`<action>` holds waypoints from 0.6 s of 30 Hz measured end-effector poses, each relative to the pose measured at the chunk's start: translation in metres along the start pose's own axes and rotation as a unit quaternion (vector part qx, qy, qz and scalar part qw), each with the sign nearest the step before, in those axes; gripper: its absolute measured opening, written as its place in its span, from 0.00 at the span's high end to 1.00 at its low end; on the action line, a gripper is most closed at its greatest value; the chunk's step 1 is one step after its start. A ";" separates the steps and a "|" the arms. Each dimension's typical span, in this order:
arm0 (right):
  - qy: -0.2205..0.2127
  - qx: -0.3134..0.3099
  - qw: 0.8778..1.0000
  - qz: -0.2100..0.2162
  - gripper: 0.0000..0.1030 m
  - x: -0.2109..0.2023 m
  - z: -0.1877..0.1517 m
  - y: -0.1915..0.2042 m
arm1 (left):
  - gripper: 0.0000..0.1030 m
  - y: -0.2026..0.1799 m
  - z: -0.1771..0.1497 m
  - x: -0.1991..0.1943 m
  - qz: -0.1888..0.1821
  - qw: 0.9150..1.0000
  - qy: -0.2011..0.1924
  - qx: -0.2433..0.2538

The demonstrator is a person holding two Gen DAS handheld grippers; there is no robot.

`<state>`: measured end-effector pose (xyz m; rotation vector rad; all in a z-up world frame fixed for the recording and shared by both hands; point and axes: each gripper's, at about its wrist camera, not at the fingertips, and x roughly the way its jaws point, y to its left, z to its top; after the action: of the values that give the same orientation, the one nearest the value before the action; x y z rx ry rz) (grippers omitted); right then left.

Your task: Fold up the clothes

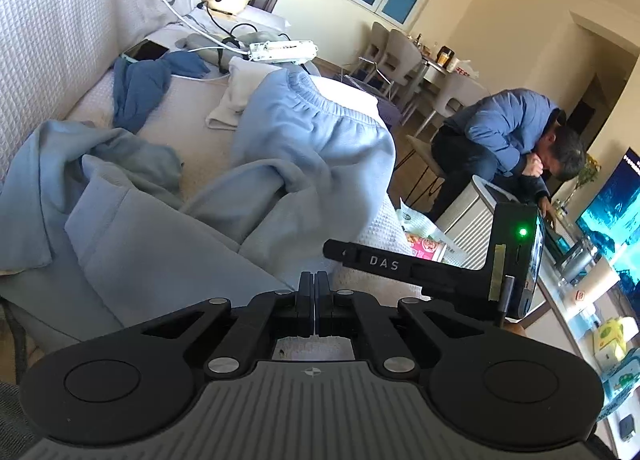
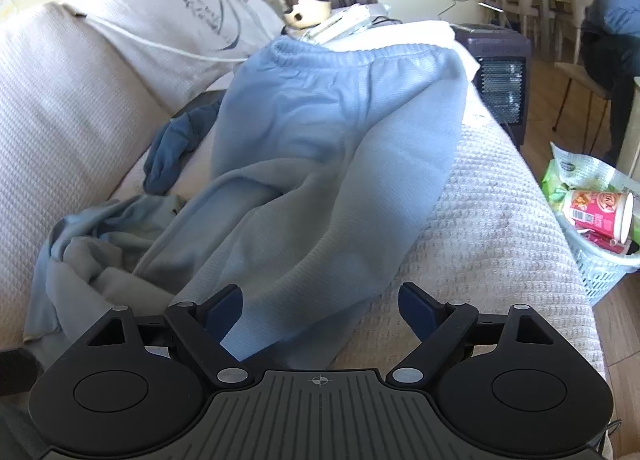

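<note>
Light blue sweatpants point(image 1: 304, 140) lie rumpled on a white quilted sofa, waistband at the far end; they also show in the right wrist view point(image 2: 320, 148). A second pale blue garment point(image 1: 100, 188) is bunched at the left, also seen in the right wrist view point(image 2: 92, 244). My left gripper point(image 1: 315, 280) is shut with nothing visible between its fingers, just above the sofa near the pants' leg. My right gripper point(image 2: 320, 308) is open, its fingers astride the lower end of a pant leg. The right gripper's body point(image 1: 512, 260) shows in the left view.
A dark blue garment point(image 1: 140, 88) and a white cloth point(image 1: 240, 96) lie further along the sofa point(image 2: 500, 220), with a power strip point(image 1: 280, 50), cables and a phone point(image 1: 146, 50). A basket of rubbish point(image 2: 592, 220) and a heater point(image 2: 500, 80) stand on the floor. A person point(image 1: 512, 140) sits at the right.
</note>
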<state>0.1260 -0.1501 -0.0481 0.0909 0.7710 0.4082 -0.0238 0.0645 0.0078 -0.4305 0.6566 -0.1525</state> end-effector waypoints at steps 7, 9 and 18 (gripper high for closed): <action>-0.011 0.031 0.999 0.004 0.14 -0.003 0.004 -0.010 | 1.00 -0.002 0.002 -0.011 -0.012 1.000 -0.017 -0.002; -0.012 0.036 0.999 0.008 0.14 -0.004 0.004 -0.012 | 1.00 0.000 0.003 -0.015 -0.011 1.000 -0.022 -0.004; -0.020 0.007 0.998 0.062 0.14 -0.023 0.008 -0.009 | 1.00 0.020 0.008 -0.039 0.059 0.997 -0.054 -0.009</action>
<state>0.1197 -0.1665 -0.0288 0.1606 0.7304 0.5167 -0.0488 0.0958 0.0264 -0.4130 0.5760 -0.0109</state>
